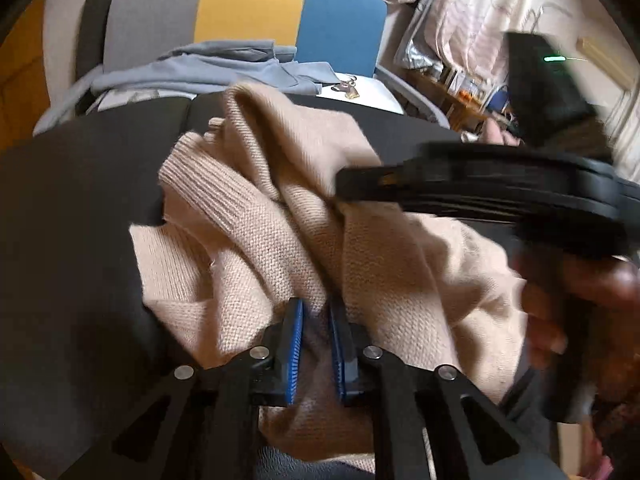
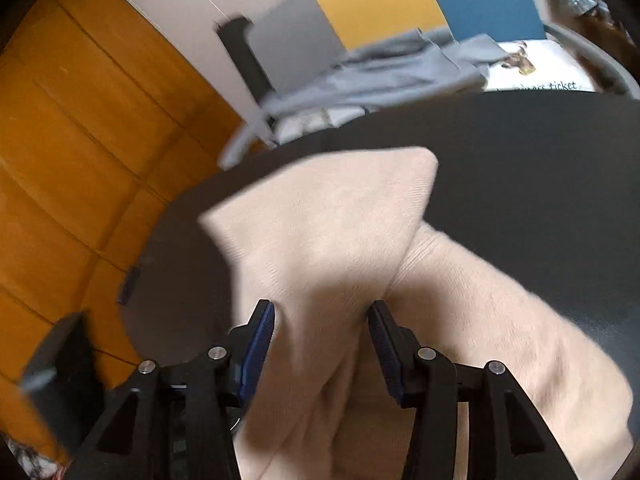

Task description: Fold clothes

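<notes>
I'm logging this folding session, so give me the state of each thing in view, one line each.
Beige sweater: crumpled on the dark table, not yet folded.
Left hand-held gripper: jaws narrow, a fold of sweater between them.
Right hand-held gripper: jaws apart, sweater between them, not pinched.
Grey-blue garment: heaped loosely on the chair.

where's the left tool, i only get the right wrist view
Observer: The left tool is low over the near part of the sweater, pads a narrow gap apart with knit in it. I can't tell if it pinches.
Operator: any cuff on top
Observer: Yes, a ribbed cuff lies on the pile's left side.
Operator: where's my tool from there
Observer: The right tool comes in from the right, its tip at the middle fold.
</notes>
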The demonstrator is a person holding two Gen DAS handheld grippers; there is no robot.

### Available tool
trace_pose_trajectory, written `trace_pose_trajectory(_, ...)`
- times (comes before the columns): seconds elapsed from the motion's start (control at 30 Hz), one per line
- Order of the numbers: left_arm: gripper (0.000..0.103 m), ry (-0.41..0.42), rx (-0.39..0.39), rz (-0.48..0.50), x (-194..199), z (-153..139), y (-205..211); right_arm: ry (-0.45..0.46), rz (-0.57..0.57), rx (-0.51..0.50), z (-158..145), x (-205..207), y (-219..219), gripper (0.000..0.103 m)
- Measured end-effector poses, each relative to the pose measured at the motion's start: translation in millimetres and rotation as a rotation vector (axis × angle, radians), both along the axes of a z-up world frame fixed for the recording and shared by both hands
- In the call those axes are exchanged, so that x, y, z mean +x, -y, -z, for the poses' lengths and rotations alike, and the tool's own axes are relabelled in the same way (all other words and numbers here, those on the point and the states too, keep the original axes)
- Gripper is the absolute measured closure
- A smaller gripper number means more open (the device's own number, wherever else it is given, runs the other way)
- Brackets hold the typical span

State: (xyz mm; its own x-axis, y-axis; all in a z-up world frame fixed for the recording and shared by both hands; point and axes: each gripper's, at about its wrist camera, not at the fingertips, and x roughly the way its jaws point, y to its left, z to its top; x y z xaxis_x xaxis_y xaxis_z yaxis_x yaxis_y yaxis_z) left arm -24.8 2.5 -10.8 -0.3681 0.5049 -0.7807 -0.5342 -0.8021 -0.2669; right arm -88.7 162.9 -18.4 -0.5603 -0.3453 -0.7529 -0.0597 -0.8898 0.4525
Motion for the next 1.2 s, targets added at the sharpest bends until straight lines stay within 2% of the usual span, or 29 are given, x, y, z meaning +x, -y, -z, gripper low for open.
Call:
trace_pose_trajectory(0.07,0.090,0.014,0.046,-0.024,-2.6,-1.9,12.5,0.028,0.004,-0.050,0.1,-15.9,1.7,0.082)
trace_pose_trajectory(0.13,0.089,0.023,0.108,-0.056,-6.6,-6.4,26.4,-0.023,-0.002,-0.062,-12.1,-16.7,9.1,0.084)
trace_pose_trajectory(0.23,0.083,-0.024,0.203,-0.121,-7.5,-16.5,58.8,-0.176,-0.079,0.006,-50.3,6.5,32.4,0.087)
trace_pose_trajectory(0.33,0.082,-0.050,0.244,-0.199,-9.2,-18.3,95.1,-0.345,-0.216,0.099,-86.2,19.3,70.2,0.087)
trace_pose_trajectory(0.43,0.082,-0.028,0.290,-0.288,-9.7,-14.7,131.1,-0.418,-0.370,0.233,-95.3,56.4,107.0,0.087)
trace_pose_trajectory(0.57,0.082,0.008,0.306,-0.403,-10.5,-3.1,171.9,-0.373,-0.463,0.214,-73.3,66.8,138.3,0.087)
trace_pose_trajectory(0.73,0.082,0.056,0.318,-0.395,-14.9,5.3,183.4,-0.267,-0.554,0.221,-24.3,77.5,158.4,0.086)
trace_pose_trajectory(0.77,0.081,0.073,0.319,-0.381,-16.8,6.9,182.6,-0.244,-0.567,0.222,-14.6,80.2,160.1,0.081)
trace_pose_trajectory(0.83,0.081,0.092,0.315,-0.367,-18.3,8.1,176.4,-0.207,-0.586,0.214,-5.7,90.9,152.6,0.078)
trace_pose_trajectory(0.93,0.081,0.110,0.317,-0.337,-18.7,5.1,166.8,-0.261,-0.561,0.175,-19.4,116.1,123.1,0.077)
trace_pose_trajectory(0.97,0.080,0.119,0.322,-0.321,-19.3,3.8,162.3,-0.290,-0.533,0.162,-31.4,114.5,111.9,0.072)
trace_pose_trajectory(1.0,0.080,0.130,0.325,-0.309,-20.7,2.8,158.4,-0.322,-0.493,0.158,-42.8,117.7,96.6,0.057)
trace_pose_trajectory(1.07,0.080,0.156,0.328,-0.283,-24.7,0.4,149.4,-0.358,-0.392,0.209,-58.4,122.2,67.9,0.032)
trace_pose_trajectory(1.13,0.080,0.166,0.311,-0.270,-28.4,-1.6,142.9,-0.363,-0.305,0.294,-67.7,123.5,45.4,0.032)
trace_pose_trajectory(1.2,0.080,0.147,0.269,-0.275,-32.4,-4.9,136.5,-0.299,-0.242,0.375,-63.4,115.5,26.4,0.032)
